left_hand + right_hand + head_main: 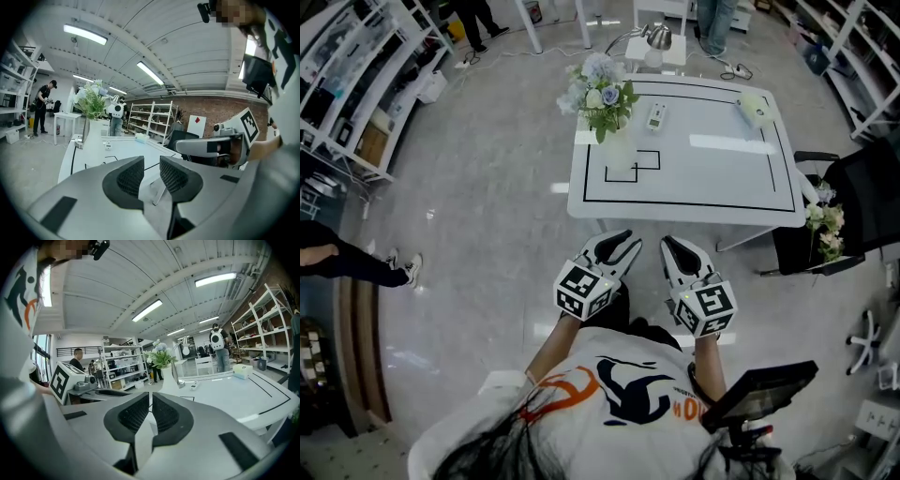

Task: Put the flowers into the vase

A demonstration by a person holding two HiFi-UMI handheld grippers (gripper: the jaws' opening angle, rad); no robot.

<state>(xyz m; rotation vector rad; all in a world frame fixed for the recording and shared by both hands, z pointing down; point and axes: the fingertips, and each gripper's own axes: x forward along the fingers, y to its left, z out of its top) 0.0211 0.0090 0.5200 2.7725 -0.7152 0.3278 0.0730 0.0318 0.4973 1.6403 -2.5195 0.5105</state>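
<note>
The person is standing back from the white table (741, 178), holding both grippers out in front of the chest, side by side and close together. Both are pointing toward the table and tilting slightly downward, with the marker cubes facing up.

The left gripper (628, 242) is keeping its jaws partly spread, with a clear gap between the pads and nothing in it. The right gripper (673, 244) is holding its jaws almost pressed together, leaving only a thin slit, also with nothing in it.

A bunch of flowers (602, 94) is already standing upright in the vase (620, 150) at the table's far left corner, well apart from both grippers. A remote (656, 115) is lying just beside it. More flowers (825, 225) are lying on the black chair (872, 202) to the right of the table.
</note>
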